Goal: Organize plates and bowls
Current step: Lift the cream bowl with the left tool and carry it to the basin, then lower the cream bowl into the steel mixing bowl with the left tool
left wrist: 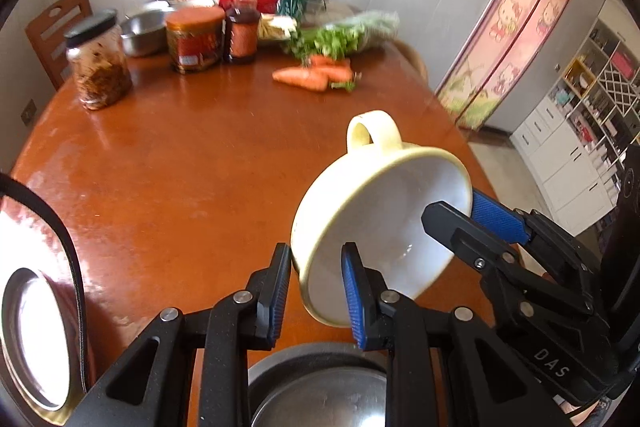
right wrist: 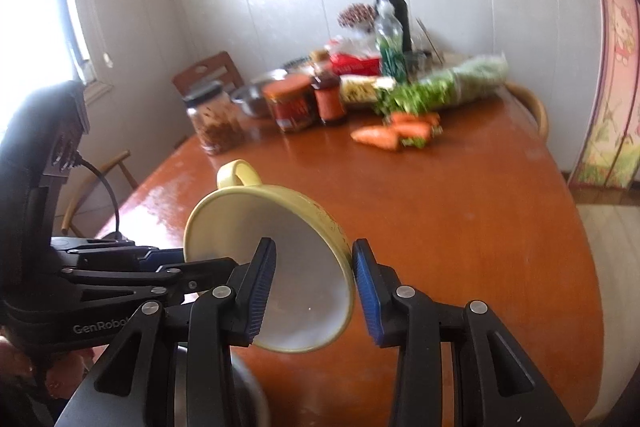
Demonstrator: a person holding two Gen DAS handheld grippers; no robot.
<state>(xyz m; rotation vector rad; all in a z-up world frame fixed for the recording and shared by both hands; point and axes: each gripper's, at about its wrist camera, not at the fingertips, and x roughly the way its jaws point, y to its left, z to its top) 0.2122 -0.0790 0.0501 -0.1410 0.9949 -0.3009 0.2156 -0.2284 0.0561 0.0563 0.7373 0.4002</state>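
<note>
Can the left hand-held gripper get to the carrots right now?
Probably not as is. The left hand-held gripper is shut on the yellow bowl's rim, with the right hand-held gripper clamping it too. The table toward the carrots looks bare, but the bowl must be released first.

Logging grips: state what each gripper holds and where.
Both grip the yellow bowl by its rim: left gripper at the near edge, right gripper on the opposite side.

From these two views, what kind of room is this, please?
Probably a home dining room or kitchen corner: a wooden dining table holds food jars and carrots, with wooden chairs around it, and a storage shelf stands nearby.
</note>
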